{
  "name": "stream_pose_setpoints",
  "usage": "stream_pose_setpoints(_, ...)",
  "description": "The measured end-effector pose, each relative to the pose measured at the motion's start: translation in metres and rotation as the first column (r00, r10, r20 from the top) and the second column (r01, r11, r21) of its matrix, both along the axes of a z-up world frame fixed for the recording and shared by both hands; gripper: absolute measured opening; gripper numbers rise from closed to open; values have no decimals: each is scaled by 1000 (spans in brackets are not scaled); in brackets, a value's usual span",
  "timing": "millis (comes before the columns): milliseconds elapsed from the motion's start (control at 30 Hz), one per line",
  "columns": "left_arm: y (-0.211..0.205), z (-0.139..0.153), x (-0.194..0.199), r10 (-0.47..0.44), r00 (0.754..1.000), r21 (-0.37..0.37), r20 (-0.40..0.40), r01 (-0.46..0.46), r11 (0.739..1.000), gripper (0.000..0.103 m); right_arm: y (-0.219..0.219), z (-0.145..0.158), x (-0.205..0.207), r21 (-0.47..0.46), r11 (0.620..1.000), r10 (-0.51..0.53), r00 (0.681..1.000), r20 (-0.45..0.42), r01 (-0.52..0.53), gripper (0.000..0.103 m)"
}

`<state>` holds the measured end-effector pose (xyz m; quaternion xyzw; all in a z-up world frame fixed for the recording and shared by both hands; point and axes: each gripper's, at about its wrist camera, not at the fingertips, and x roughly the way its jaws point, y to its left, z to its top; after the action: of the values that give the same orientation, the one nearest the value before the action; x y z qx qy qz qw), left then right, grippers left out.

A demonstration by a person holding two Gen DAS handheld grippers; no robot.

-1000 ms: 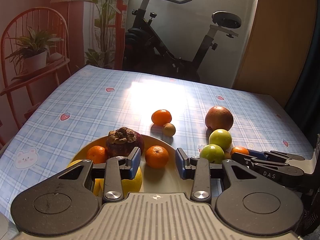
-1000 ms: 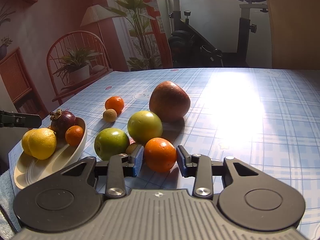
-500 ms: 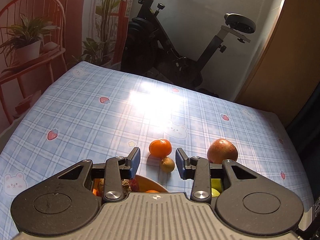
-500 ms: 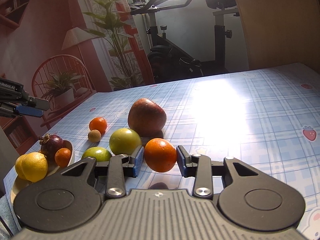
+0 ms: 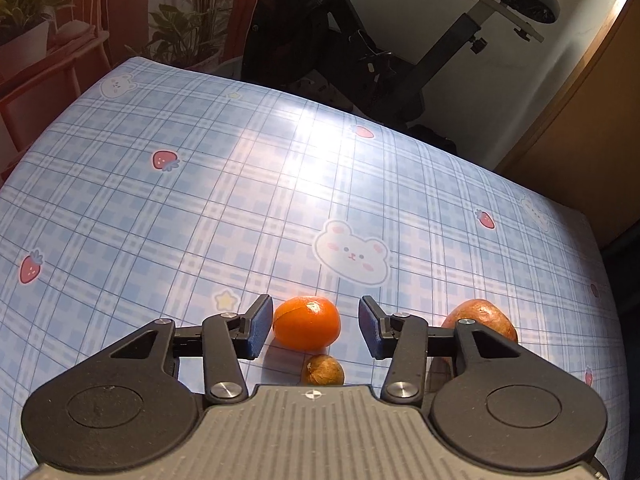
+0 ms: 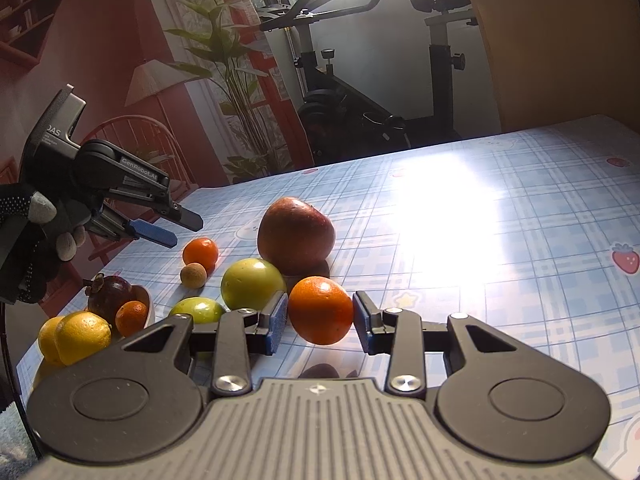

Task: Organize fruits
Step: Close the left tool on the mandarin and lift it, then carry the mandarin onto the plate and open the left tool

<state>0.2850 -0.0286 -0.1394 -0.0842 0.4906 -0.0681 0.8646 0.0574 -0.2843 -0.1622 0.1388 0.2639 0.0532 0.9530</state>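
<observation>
My right gripper pinches an orange between its blue pads, lifted clear of the table. Just beyond it sit two green apples, then a large red apple. Toward the table's left edge, a white dish holds lemons, a small tangerine and a mangosteen. My left gripper hangs above the table with its jaws spread, a mandarin lying between them, untouched. A small brown longan lies nearer, just beside it. An exercise bike stands past the far edge.
</observation>
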Motion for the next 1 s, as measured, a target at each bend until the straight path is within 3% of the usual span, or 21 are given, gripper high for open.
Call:
stream_pose_setpoints(267, -5, -21, 16, 25, 998, 29, -53, -23, 999, 56, -1, 0, 0, 11, 1000, 12, 1000, 0, -12, 38)
stream_pose_setpoints(367, -5, -25, 16, 39, 997, 34, -61, -37, 999, 46, -1, 1, 0, 12, 1000, 14, 1000, 1, -14, 38)
stream_pose_setpoints(500, -8, -24, 11, 19, 999, 49, -47, -17, 999, 45, -2, 1, 0, 15, 1000, 15, 1000, 1, -15, 38)
stream_pose_setpoints(1000, 22, 37, -64, -100, 993, -45, 61, 103, 994, 45, -1, 2, -3, 6, 1000, 17, 1000, 10, -17, 38)
